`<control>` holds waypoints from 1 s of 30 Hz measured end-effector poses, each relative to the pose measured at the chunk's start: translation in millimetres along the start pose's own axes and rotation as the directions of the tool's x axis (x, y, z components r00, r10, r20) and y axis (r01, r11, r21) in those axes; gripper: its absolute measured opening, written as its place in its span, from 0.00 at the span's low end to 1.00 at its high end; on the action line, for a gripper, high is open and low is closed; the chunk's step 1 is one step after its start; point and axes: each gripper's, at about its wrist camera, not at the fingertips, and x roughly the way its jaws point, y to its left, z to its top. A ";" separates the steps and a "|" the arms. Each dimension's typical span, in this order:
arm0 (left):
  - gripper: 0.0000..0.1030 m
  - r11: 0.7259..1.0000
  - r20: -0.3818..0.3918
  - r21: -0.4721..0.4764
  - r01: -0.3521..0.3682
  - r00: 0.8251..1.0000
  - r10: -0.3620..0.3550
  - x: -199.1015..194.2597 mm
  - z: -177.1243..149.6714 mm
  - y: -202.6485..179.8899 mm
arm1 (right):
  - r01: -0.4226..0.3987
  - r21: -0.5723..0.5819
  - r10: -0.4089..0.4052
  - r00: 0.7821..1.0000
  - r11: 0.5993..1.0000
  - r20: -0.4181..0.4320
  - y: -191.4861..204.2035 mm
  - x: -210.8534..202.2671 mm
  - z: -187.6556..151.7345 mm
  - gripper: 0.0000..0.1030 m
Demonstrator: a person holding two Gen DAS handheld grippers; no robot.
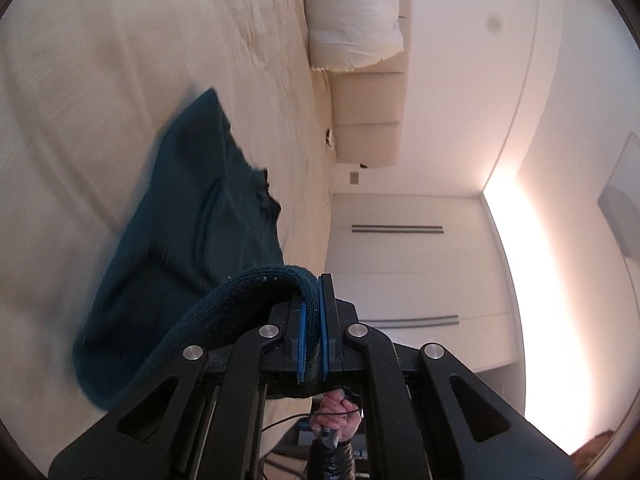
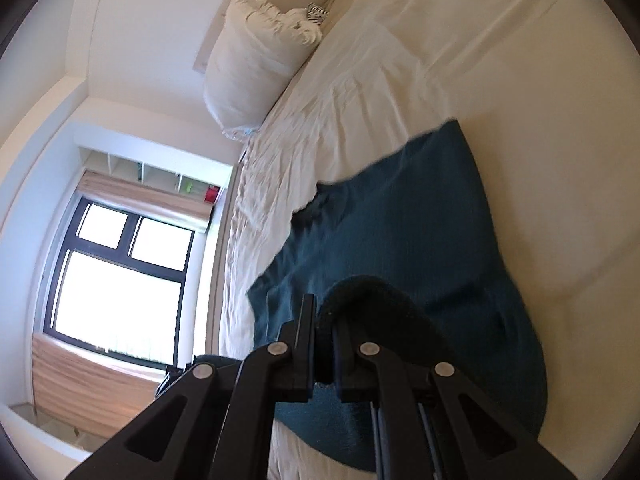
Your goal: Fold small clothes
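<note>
I have the left claw [image 1: 313,300] pinching a thick hem of the teal garment [image 1: 180,216], its blue pads [image 1: 303,336] pressed tight on the knit. My right claw [image 2: 323,320] is clamped on another fold of it. The rest of the garment [image 2: 400,240] trails over the cream bed [image 2: 500,60], well away from the pillows [image 2: 248,76] at its head.

A home bedroom is showing here: a bed [image 2: 400,92] in a creased cream sheet is filling both views, a white pillow [image 2: 252,76] is leaning against the padded headboard [image 1: 368,120], white built-in wardrobe doors [image 1: 420,260] are lining one wall, and daylight is pouring through a dark-framed window [image 2: 120,280] beneath open shelving [image 2: 160,172].
</note>
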 end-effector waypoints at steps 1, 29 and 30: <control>0.03 1.000 0.004 -0.001 -0.003 1.000 0.003 7.7 5.9 1.4 | -0.001 0.012 0.001 1.000 1.000 0.006 -2.9 4.5 8.2 0.07; 0.75 0.939 0.139 0.106 -0.327 0.940 0.311 55.4 91.2 22.2 | 0.314 -0.071 -0.303 0.944 0.947 0.133 -39.3 19.1 57.2 0.73; 0.75 0.926 0.137 0.141 -0.350 0.933 0.332 54.8 82.0 20.6 | 0.328 -0.094 -0.315 0.940 0.940 0.130 -39.4 15.3 49.3 0.73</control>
